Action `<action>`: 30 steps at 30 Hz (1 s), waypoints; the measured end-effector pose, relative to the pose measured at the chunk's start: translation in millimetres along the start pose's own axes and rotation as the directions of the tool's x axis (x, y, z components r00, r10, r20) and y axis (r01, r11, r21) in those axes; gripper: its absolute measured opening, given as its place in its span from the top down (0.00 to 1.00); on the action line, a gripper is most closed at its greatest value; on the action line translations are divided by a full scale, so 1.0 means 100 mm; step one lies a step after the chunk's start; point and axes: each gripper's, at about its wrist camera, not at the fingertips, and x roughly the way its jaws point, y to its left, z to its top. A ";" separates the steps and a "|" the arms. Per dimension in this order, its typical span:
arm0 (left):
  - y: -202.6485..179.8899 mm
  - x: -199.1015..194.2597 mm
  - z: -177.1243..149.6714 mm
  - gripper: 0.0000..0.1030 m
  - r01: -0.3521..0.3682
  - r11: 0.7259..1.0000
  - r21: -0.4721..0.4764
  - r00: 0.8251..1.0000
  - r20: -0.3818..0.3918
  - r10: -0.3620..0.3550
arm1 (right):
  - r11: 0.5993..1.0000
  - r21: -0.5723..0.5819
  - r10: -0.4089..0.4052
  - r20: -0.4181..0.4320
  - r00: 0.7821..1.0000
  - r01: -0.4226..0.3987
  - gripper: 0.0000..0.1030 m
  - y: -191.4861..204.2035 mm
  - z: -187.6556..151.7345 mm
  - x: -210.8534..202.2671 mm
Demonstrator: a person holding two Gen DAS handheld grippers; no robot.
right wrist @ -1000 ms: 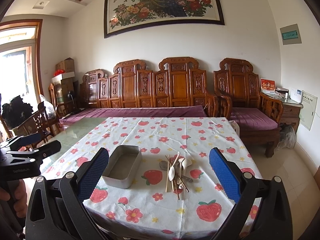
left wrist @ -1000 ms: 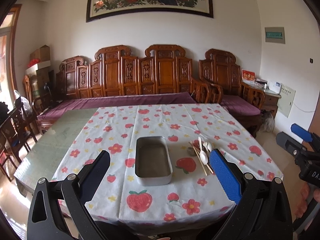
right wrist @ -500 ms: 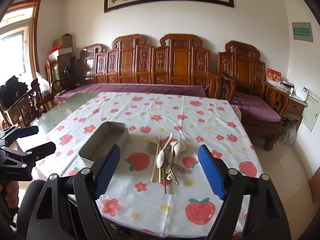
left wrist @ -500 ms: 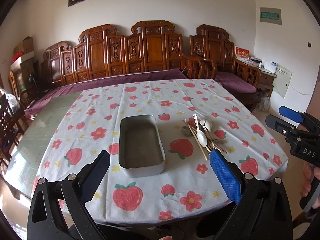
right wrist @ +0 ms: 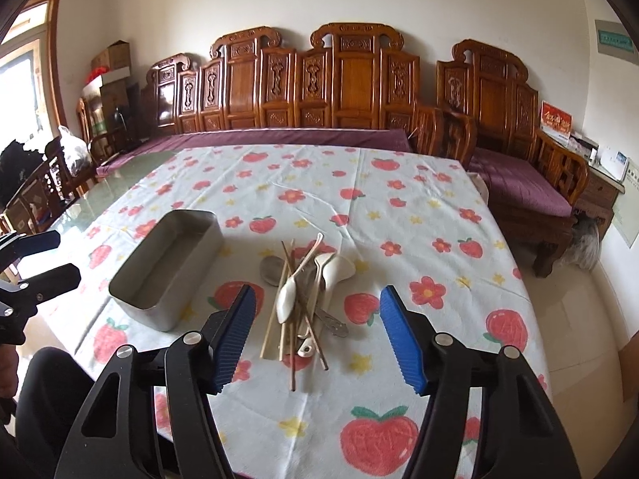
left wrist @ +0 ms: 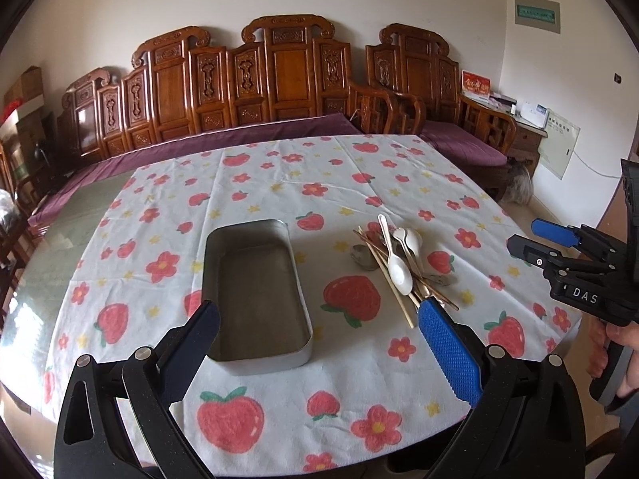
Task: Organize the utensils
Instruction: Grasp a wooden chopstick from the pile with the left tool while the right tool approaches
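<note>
Left gripper [left wrist: 319,347]: your jaws stand wide apart, empty, above the near end of the metal tin [left wrist: 255,291].
Right gripper [right wrist: 315,335]: yours gapes open, holding nothing, over the utensil pile [right wrist: 303,291].
Utensil pile: spoons and chopsticks heaped on the tablecloth [right wrist: 399,207], just right of the tin.

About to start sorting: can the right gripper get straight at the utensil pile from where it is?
Probably yes. The right gripper is open and lined up on the utensil pile, with nothing between them. The metal tin sits apart to the left, clear of the approach.
</note>
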 end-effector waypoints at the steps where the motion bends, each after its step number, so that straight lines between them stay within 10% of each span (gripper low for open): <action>1: -0.02 0.04 0.02 0.09 0.003 1.000 0.005 1.000 -0.004 -0.003 | 1.000 -0.002 -0.001 -0.004 1.000 0.001 0.36 -0.02 0.00 0.04; 30: -0.85 2.00 -0.26 0.58 0.117 0.992 0.041 0.943 -0.317 -0.098 | 0.999 0.030 0.029 -0.178 0.984 -0.024 0.49 -0.38 -0.38 0.81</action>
